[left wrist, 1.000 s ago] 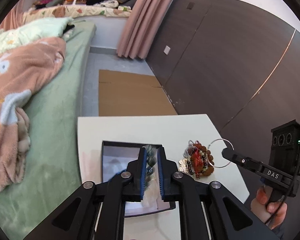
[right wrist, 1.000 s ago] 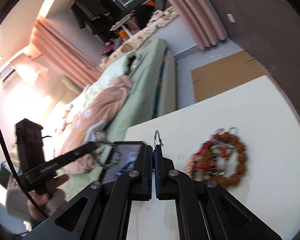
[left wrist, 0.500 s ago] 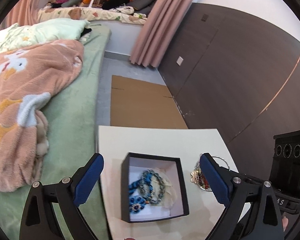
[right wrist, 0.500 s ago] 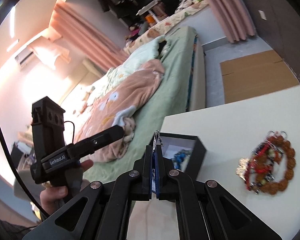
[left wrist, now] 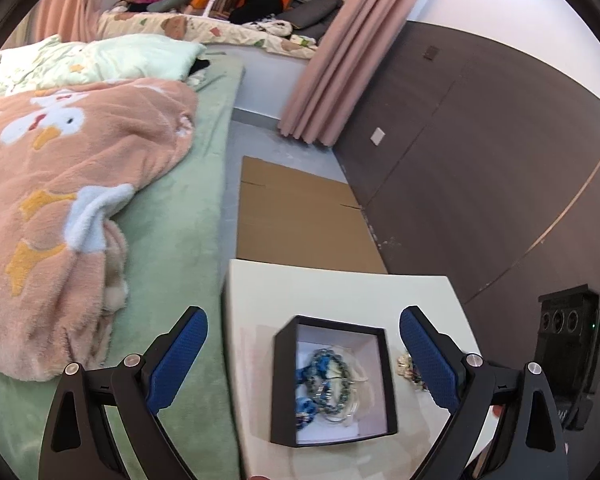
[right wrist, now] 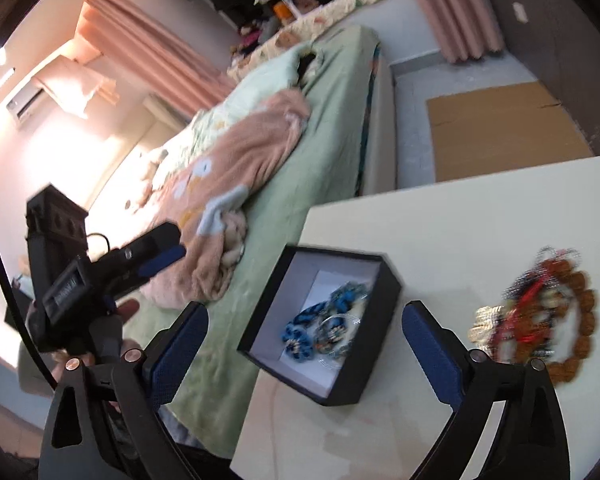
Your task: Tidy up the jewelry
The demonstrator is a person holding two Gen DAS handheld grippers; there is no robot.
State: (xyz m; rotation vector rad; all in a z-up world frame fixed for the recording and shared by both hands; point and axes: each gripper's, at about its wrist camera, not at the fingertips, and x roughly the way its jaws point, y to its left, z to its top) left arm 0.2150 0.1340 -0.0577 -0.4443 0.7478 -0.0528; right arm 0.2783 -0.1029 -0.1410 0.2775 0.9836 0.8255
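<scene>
Left wrist view looks down on a white table with a black box near its left edge. The left gripper hangs above the box with its blue-padded fingers spread wide and nothing between them. Inside the box, on its white lining, lie some blue bracelets, coiled together. Just right of the box, partly hidden behind the right finger, a small part of a pile of jewelry shows on the table. A green bed with a peach blanket runs along the left, and a sheet of cardboard lies on the floor beyond the table.

Right wrist view shows the same box from the other side, open, with the blue bracelets in it. The right gripper is also spread wide and empty, and hovers near the box. The pile of jewelry, brown beads, red cord and gold pieces, sits on the table well apart from the box, blurred, so single pieces are hard to tell. The left gripper shows at the left, out over the bed.

Judging by this, the task is partly done: a few pieces are in the box, and the larger pile is not yet sorted. The likely next step is for one gripper to reach for that pile.
</scene>
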